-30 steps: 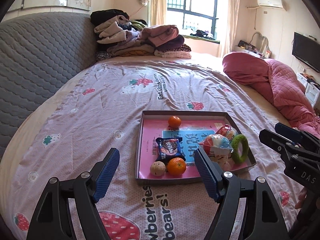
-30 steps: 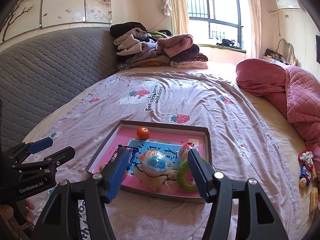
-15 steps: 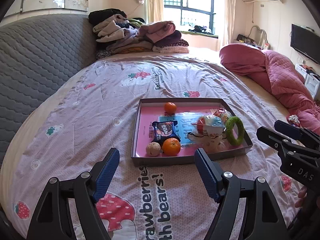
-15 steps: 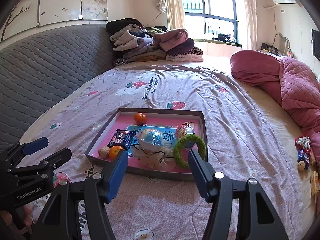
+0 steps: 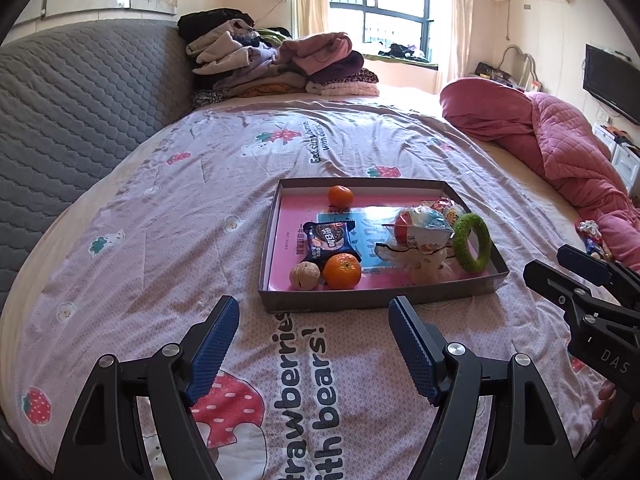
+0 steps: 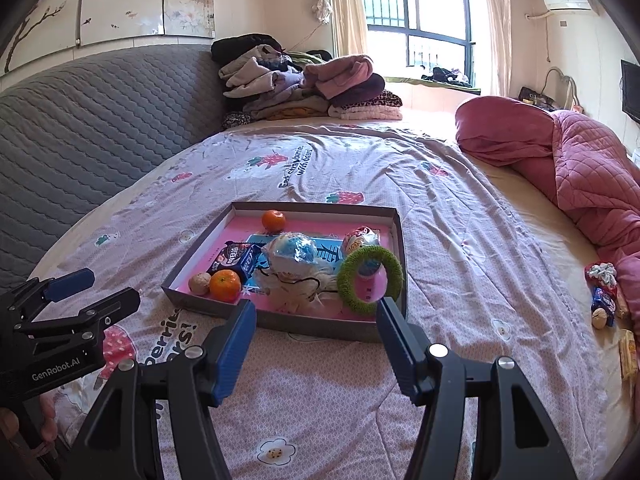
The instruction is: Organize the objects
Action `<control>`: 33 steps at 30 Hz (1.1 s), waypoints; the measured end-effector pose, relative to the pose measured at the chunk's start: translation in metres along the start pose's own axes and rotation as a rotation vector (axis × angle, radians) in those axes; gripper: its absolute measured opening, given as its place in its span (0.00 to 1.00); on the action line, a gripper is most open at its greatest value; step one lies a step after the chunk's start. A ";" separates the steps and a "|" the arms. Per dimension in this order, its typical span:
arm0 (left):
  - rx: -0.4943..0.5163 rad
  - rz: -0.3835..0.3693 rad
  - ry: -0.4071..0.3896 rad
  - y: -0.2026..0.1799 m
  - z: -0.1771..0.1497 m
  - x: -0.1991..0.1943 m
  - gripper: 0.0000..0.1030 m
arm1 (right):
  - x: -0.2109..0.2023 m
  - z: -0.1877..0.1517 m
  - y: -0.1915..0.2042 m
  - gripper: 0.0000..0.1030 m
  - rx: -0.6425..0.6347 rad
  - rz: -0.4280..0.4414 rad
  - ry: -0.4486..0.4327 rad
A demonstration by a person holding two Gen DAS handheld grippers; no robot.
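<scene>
From the left wrist, we see our left gripper [image 5: 312, 316] spread wide and empty, ribbed blue pads [image 5: 214, 350] over the smooth printed bedsheet [image 5: 160, 216]. Just ahead lies the shallow grey cardboard tray [image 5: 380, 300], holding a dimpled orange tangerine [image 5: 342, 271] and a crinkly dark snack packet [image 5: 330, 240].

From the right wrist, our right gripper [image 6: 312, 316] gapes empty too; the fuzzy green ring [image 6: 370, 274] leans just beyond its right finger, inside the tray's near corner.

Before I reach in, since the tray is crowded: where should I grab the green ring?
Probably the green ring is best taken at its raised upper arc, coming from above and the near side. It leans tilted against the tray's right wall with its hole open, so one jaw could pass through. The right gripper is open and nearest.
</scene>
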State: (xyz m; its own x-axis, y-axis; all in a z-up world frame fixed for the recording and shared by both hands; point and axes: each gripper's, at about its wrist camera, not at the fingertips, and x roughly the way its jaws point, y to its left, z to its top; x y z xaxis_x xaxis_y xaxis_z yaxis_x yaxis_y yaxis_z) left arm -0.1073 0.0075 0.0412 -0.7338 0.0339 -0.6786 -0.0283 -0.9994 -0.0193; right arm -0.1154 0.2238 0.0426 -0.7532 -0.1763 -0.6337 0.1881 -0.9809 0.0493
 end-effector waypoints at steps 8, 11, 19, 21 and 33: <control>-0.004 -0.003 -0.002 -0.001 -0.011 0.005 0.76 | 0.007 -0.015 0.005 0.60 -0.019 -0.016 0.005; -0.014 0.005 0.004 0.002 -0.014 0.009 0.76 | 0.008 -0.018 0.006 0.60 -0.015 -0.019 -0.001; -0.034 0.030 0.015 0.011 -0.023 0.020 0.76 | 0.017 -0.028 0.009 0.60 -0.003 0.007 0.013; -0.038 0.032 0.016 0.013 -0.025 0.023 0.76 | 0.020 -0.031 0.010 0.60 -0.014 0.006 0.017; -0.023 0.054 0.010 0.014 -0.039 0.035 0.76 | 0.031 -0.048 0.005 0.60 0.003 -0.014 0.035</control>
State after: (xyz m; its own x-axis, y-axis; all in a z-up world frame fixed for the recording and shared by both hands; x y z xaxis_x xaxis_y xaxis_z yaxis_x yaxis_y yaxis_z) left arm -0.1068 -0.0052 -0.0120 -0.7267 -0.0200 -0.6866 0.0265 -0.9996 0.0010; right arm -0.1075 0.2173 -0.0134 -0.7329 -0.1600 -0.6613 0.1759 -0.9835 0.0429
